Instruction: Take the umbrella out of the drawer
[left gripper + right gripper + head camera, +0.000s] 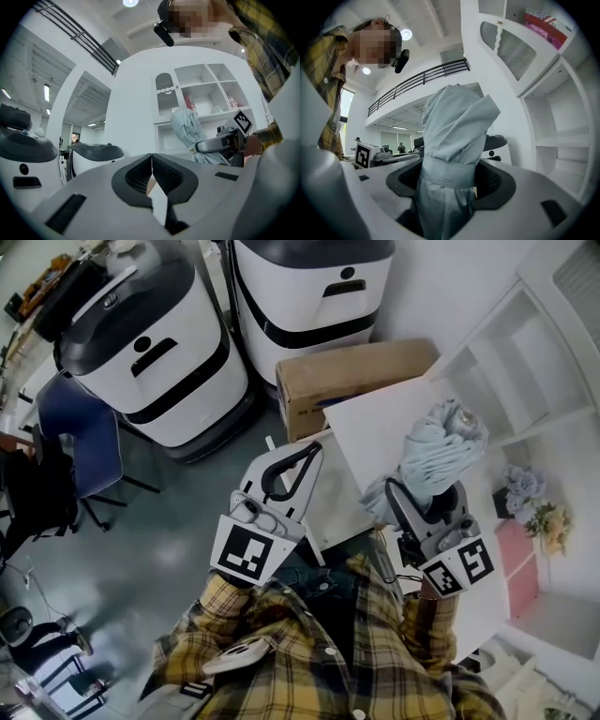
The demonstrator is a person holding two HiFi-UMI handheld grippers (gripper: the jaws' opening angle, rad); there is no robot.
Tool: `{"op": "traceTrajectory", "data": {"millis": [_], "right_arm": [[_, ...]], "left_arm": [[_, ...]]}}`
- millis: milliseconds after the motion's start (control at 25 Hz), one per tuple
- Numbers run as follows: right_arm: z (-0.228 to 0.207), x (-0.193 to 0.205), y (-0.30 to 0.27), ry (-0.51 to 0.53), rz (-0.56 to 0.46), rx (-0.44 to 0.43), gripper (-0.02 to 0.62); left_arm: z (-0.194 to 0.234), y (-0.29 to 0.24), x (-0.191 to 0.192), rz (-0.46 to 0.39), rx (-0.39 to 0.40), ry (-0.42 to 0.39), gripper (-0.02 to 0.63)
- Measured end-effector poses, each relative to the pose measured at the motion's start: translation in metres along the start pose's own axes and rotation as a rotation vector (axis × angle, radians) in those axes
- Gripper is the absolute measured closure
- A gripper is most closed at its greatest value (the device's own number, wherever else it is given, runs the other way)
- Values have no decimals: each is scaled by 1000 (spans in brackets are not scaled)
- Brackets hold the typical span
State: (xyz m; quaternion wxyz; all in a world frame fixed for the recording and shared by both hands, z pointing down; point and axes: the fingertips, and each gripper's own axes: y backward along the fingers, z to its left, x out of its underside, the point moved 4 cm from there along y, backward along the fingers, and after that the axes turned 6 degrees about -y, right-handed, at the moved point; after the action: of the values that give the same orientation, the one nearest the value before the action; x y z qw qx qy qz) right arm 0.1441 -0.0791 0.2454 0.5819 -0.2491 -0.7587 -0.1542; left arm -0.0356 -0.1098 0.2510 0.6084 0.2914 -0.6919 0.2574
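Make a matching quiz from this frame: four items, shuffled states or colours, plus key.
Items
1. umbrella
2. left gripper
3. cardboard box
4. right gripper

States
A. jaws together, nothing between them
B. brown, beside the white cabinet
C. pale grey-blue, folded and strapped
D. jaws clamped on fabric

Pairs: 1-C, 2-A, 3-B, 4-D
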Motion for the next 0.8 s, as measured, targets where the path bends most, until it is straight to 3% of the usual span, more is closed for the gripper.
{"op": "traceTrajectory", "data": {"millis": [800], "right_arm": [[-6, 8, 6, -47, -16, -18, 270]], "left_arm": [[-12, -2, 0, 10, 23, 0, 584]]}}
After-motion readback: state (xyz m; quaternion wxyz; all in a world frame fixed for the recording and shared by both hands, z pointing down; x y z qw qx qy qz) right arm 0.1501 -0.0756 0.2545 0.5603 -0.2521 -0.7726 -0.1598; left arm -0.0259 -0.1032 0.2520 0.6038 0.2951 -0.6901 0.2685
